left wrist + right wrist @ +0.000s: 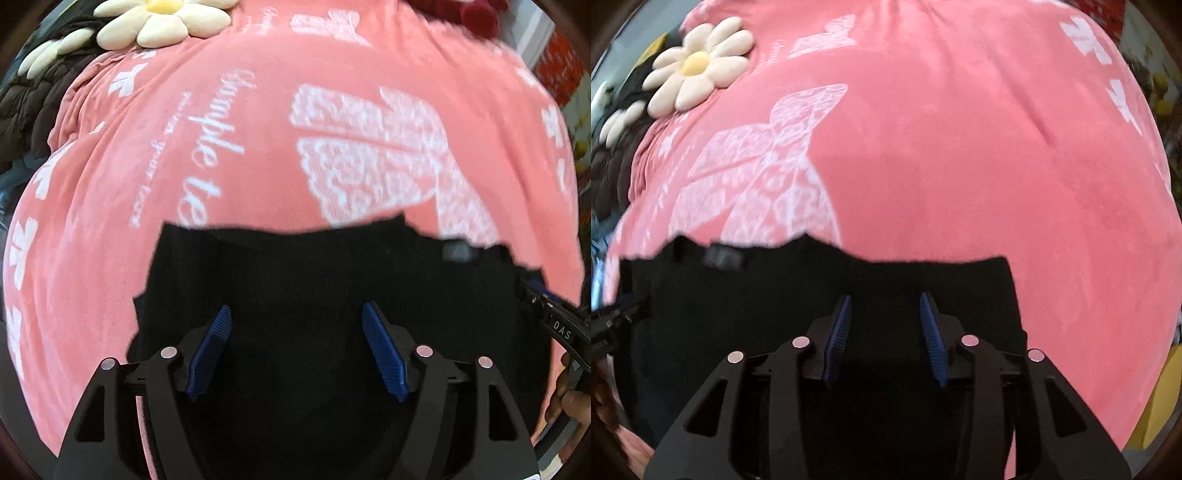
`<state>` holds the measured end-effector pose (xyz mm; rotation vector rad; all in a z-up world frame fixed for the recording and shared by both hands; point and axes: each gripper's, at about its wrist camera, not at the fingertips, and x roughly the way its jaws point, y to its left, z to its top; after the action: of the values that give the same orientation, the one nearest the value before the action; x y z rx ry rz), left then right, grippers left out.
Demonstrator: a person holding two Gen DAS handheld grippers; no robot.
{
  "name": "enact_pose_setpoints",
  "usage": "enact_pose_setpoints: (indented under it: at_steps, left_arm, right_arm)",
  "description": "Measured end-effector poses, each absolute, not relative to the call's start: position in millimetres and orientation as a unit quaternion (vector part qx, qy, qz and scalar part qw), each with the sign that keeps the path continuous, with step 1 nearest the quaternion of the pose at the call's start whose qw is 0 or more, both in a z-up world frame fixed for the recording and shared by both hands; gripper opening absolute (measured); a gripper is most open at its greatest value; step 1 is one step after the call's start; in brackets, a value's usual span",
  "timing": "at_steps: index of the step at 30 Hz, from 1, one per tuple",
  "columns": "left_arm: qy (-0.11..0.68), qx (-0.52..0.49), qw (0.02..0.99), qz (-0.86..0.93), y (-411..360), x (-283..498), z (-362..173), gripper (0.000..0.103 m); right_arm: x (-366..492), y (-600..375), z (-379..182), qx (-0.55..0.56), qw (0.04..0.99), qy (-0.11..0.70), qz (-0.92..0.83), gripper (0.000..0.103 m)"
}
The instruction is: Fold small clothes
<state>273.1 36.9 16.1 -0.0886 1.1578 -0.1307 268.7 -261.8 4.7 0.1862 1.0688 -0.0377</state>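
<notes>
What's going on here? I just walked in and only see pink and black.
A person is working with two handheld grippers over a black garment lying on a pink printed blanket. The left gripper and the right gripper both sit open above the cloth, holding nothing. A daisy-shaped cushion lies at the blanket's far edge.

My right gripper (885,314) over a small black fabric garment (757,295), blue ribbed pads (932,338) spread apart, garment on a pink butterfly-print blanket (960,147), cream daisy-shaped plush cushion (698,66) near its far left edge
</notes>
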Motion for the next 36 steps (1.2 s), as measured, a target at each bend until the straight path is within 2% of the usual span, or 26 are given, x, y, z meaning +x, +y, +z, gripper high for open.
enact_pose_setpoints:
  at_steps: [3,6,13,15,16,21,22,25,28,32,36]
  left_arm:
    - [0.516,-0.111,0.846,-0.078,67.0,251.8,37.7,0.071]
    - [0.512,-0.144,0.844,-0.071,104.3,212.4,40.0,0.073]
    - [0.536,-0.296,0.79,-0.04,165.4,125.6,-9.6,0.073]
    - [0.528,-0.338,0.778,-0.05,170.3,111.4,-24.0,0.073]
    - [0.517,-0.356,0.777,-0.049,172.6,104.8,-31.5,0.073]
    - [0.503,-0.321,0.801,-0.049,158.8,106.8,-28.9,0.072]
    - [0.504,-0.31,0.804,-0.052,155.7,106.5,-28.3,0.069]
    - [0.517,-0.325,0.788,-0.072,160.8,108.4,-30.3,0.004]
    - [0.503,-0.36,0.783,-0.066,173.4,105.3,-20.2,0.004]
    - [0.477,-0.324,0.812,-0.089,150.8,109.3,22.9,0.003]
    - [0.443,-0.297,0.836,-0.126,113.1,118.9,79.5,0.003]
  right_arm:
    - [227.9,-275.2,32.2,0.107,0.877,0.468,-0.009,0.037]
    - [171.9,-286.6,36.9,0.114,0.88,0.461,-0.004,0.038]
    - [66.9,-290.0,14.9,0.132,0.858,0.495,-0.02,0.038]
    - [53.9,-285.0,7.2,0.121,0.853,0.508,-0.021,0.046]
    - [49.1,-283.6,5.4,0.119,0.852,0.509,-0.024,0.046]
    - [44.7,-284.8,-5.6,0.153,0.851,0.501,-0.032,0.053]
    - [44.8,-287.6,-7.8,0.171,0.849,0.499,-0.031,0.054]
    - [45.8,-295.5,-8.7,0.193,0.85,0.489,-0.04,0.054]
    - [46.2,-302.2,-9.5,0.211,0.849,0.484,-0.039,0.055]
    - [49.1,-309.0,-14.3,0.233,0.84,0.49,-0.037,0.06]
    - [50.5,-315.5,-15.7,0.253,0.836,0.485,-0.036,0.06]
